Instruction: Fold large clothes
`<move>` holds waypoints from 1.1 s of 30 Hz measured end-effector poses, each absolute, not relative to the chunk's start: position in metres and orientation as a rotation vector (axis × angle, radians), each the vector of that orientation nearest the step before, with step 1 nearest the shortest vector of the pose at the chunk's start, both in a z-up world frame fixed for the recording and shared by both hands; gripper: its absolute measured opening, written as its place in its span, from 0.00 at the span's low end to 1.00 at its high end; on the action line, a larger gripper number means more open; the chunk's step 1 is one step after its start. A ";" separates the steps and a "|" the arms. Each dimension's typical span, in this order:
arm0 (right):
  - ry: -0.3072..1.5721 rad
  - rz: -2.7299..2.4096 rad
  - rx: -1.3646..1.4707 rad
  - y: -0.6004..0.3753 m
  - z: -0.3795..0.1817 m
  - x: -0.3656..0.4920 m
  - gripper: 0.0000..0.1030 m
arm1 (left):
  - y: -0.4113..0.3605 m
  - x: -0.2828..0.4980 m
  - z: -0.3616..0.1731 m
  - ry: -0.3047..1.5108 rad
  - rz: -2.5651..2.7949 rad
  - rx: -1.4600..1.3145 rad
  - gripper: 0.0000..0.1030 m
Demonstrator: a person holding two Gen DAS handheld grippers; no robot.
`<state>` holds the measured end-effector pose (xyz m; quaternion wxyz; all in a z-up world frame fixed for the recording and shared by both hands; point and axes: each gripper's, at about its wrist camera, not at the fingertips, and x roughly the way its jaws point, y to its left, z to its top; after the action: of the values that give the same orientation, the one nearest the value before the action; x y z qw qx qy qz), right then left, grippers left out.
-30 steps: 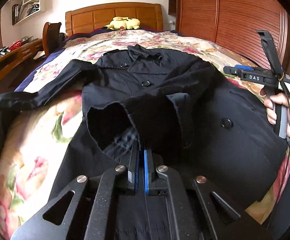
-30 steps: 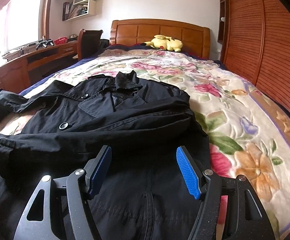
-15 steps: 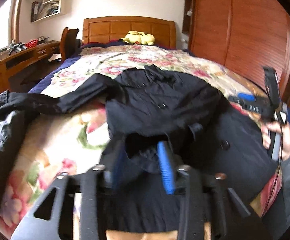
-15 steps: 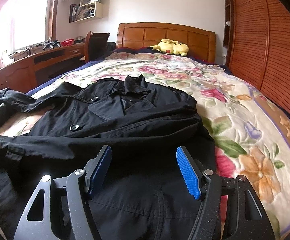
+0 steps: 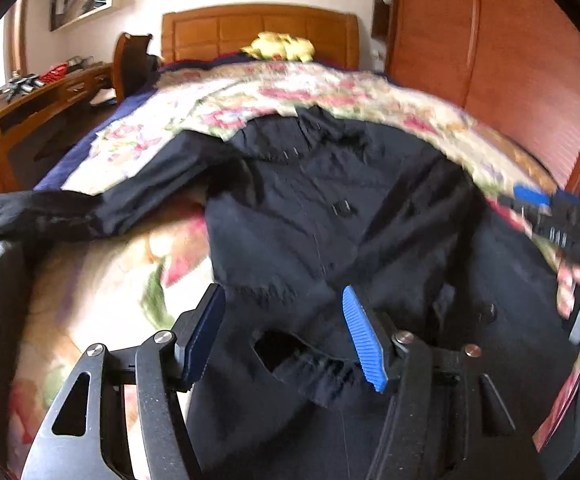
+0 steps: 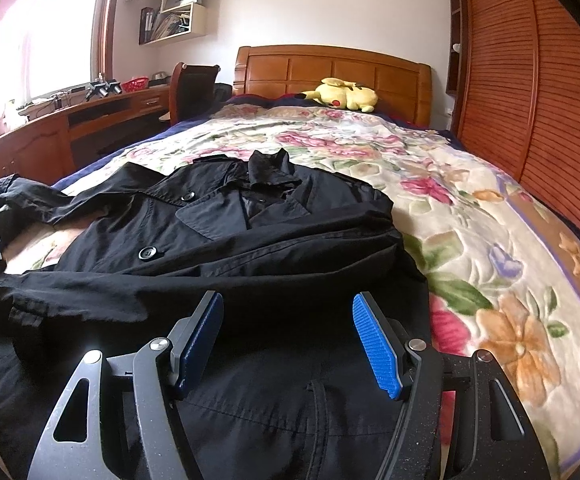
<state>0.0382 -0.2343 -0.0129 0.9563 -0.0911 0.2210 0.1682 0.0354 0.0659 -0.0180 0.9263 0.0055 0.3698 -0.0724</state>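
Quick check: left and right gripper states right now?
Left gripper: open, fingers just spread, sleeve cuff released beneath them.
Right gripper: open, holding nothing, above the black coat.

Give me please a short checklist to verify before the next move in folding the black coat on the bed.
1. Left gripper free of cloth: ok; its jaws have just been opening and the cuff lies loose below them.
2. Right gripper open, holding nothing: ok.
3. Folded sleeve lies across the black coat: ok.
4. Other sleeve folded in: not ok, it stretches toward the bed edge.
5. Coat hem flat: cannot tell, out of view.
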 end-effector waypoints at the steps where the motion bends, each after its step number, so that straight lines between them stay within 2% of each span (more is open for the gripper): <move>1: 0.449 0.340 -0.184 -0.234 -0.013 0.038 0.67 | 0.062 0.033 -0.024 0.779 -0.160 0.028 0.60; 10: 0.451 0.334 -0.185 -0.234 -0.014 0.037 0.67 | 0.043 0.027 -0.054 0.885 -0.182 0.107 0.60; 11: 0.450 0.333 -0.185 -0.234 -0.014 0.037 0.67 | 0.042 0.026 -0.053 0.885 -0.184 0.110 0.58; 12: 0.450 0.331 -0.184 -0.235 -0.014 0.037 0.67 | 0.041 0.025 -0.053 0.882 -0.193 0.112 0.50; 14: 0.450 0.328 -0.182 -0.236 -0.014 0.037 0.67 | 0.037 0.023 -0.052 0.888 -0.217 0.119 0.41; 17: 0.451 0.326 -0.178 -0.237 -0.014 0.037 0.67 | 0.032 0.021 -0.052 0.888 -0.236 0.144 0.13; 18: 0.451 0.326 -0.177 -0.237 -0.014 0.037 0.67 | 0.032 0.020 -0.051 0.879 -0.231 0.151 0.10; 25: 0.451 0.325 -0.177 -0.237 -0.014 0.037 0.67 | 0.056 0.038 -0.013 0.765 -0.128 0.142 0.07; 33: 0.453 0.326 -0.178 -0.236 -0.014 0.037 0.67 | 0.074 0.065 0.006 0.728 -0.077 0.157 0.07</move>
<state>0.0366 -0.2359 -0.0140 0.9574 -0.0880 0.2233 0.1607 0.0650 0.0739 0.0058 0.9307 0.0764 0.3556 -0.0378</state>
